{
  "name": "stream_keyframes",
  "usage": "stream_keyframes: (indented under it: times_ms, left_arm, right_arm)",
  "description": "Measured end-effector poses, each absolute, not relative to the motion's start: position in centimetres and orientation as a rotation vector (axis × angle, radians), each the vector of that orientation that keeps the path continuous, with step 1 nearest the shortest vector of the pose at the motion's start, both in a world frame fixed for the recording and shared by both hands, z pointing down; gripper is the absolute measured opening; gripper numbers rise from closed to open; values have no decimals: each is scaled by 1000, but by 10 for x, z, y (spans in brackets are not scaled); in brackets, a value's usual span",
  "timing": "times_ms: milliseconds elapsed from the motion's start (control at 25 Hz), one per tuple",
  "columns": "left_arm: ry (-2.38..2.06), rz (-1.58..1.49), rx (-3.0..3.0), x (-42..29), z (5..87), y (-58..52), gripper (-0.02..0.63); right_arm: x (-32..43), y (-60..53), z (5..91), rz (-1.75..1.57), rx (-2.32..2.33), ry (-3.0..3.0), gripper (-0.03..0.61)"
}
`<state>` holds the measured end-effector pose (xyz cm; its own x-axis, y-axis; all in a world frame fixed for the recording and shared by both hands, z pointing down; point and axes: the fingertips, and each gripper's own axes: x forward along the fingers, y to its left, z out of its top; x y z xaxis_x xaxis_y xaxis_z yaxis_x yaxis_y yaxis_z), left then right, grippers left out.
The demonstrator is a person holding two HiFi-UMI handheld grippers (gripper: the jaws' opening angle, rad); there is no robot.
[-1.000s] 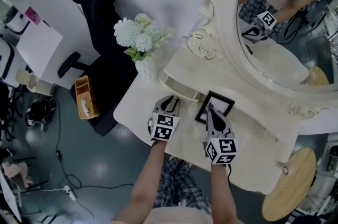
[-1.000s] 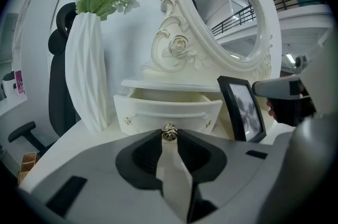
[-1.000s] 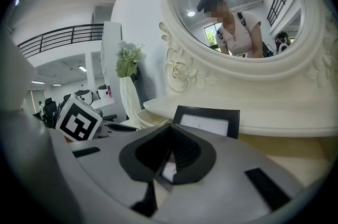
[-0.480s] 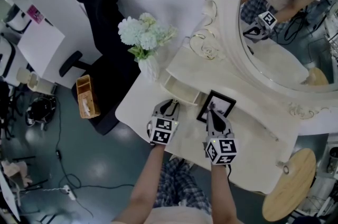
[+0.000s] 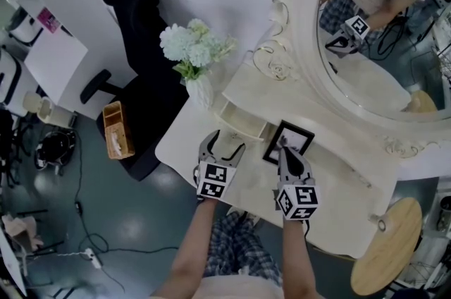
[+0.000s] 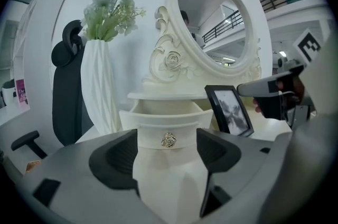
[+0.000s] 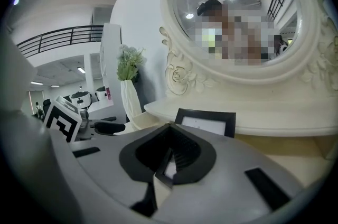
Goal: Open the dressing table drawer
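Observation:
The small cream drawer (image 5: 238,123) of the dressing table (image 5: 338,181) stands pulled out, under the mirror's left side. Its gold knob (image 6: 168,139) sits between my left gripper's (image 5: 222,147) pads without touching either. Those jaws have just been opening and now stand wide, just in front of the drawer (image 6: 163,118). The left gripper (image 6: 166,153) points at the drawer front. My right gripper (image 5: 283,147) rests shut on the tabletop, its tip at the black picture frame (image 5: 289,141). In the right gripper view its pads (image 7: 182,157) meet, with nothing between them.
A white vase of pale flowers (image 5: 195,61) stands at the table's left corner, close to the drawer. The oval mirror (image 5: 366,37) fills the back. A black office chair (image 5: 137,72) and a wooden box (image 5: 115,130) are on the floor to the left, a round wooden stool (image 5: 384,248) to the right.
My left gripper's jaws have spread apart off the drawer knob and the gripper has drawn back a little toward me. The right gripper has stayed where it was.

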<state>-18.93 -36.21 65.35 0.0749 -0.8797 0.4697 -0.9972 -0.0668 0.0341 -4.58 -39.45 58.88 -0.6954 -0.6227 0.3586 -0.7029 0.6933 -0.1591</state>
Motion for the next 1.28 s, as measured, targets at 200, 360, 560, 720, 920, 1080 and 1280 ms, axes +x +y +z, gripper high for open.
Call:
stream_keyframes:
  times_ms: [200, 360, 560, 720, 920, 1080, 1280]
  left_arm:
    - [-1888, 433, 2031, -191, 636, -360, 339]
    - [-1916, 328, 2054, -190, 605, -358, 336]
    - [-1907, 245, 2123, -179, 556, -352, 247]
    - [-1914, 219, 2205, -166, 516, -348, 136]
    - [-1914, 160, 2288, -155, 484, -340, 48]
    - [-1871, 132, 2367, -143, 471, -336, 31]
    - [-1818, 110, 2408, -130, 468, -344, 28]
  right_arm:
    - [-34, -398, 582, 411, 1105, -2630, 15]
    - [-11, -401, 562, 392, 1189, -2636, 15]
    - [36, -394, 525, 339, 1312, -2636, 15]
    - [83, -388, 496, 275, 1432, -2624, 15]
    - [148, -374, 466, 219, 1614, -2581, 15]
    - [194, -362, 453, 181, 1756, -2537, 15]
    - [233, -357, 444, 138, 1879, -2481, 15]
